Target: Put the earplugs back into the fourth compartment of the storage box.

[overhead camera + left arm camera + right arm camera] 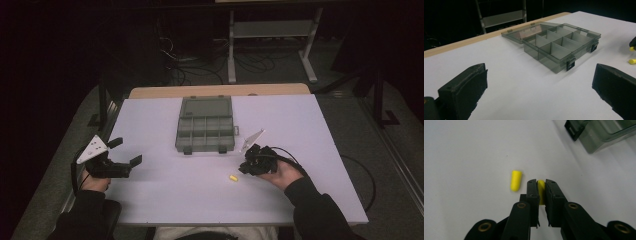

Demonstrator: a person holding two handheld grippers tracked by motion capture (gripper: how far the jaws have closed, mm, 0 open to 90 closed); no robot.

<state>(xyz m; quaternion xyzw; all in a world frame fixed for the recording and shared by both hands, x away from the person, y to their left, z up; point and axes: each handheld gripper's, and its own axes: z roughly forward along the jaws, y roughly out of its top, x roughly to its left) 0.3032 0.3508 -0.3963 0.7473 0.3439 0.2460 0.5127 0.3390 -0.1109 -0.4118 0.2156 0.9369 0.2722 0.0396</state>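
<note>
Earplugs, two of them, small and yellow, on the white table (165, 200). Right gripper (541, 183) pinches one earplug (541, 191) between its black jaws, which press flat against both its sides; only a narrow yellow strip shows between the pads. Whether this plug is lifted clear of the table is hard to tell from the right gripper view. The second earplug (516, 180) lies loose on the table just beside the jaw tips, on their left in that view, tapered end toward the camera. In the high view it sits at (233, 177), near the right gripper (246, 165) and in front of the compartment box (205, 131).

Box is grey, see-through, lid folded back flat, dividers upright, two dark latches on the near wall.

Left gripper (539, 82) rests low over bare table at the left, jaws spread wide, nothing between them, aimed toward the box (559, 47).
</note>
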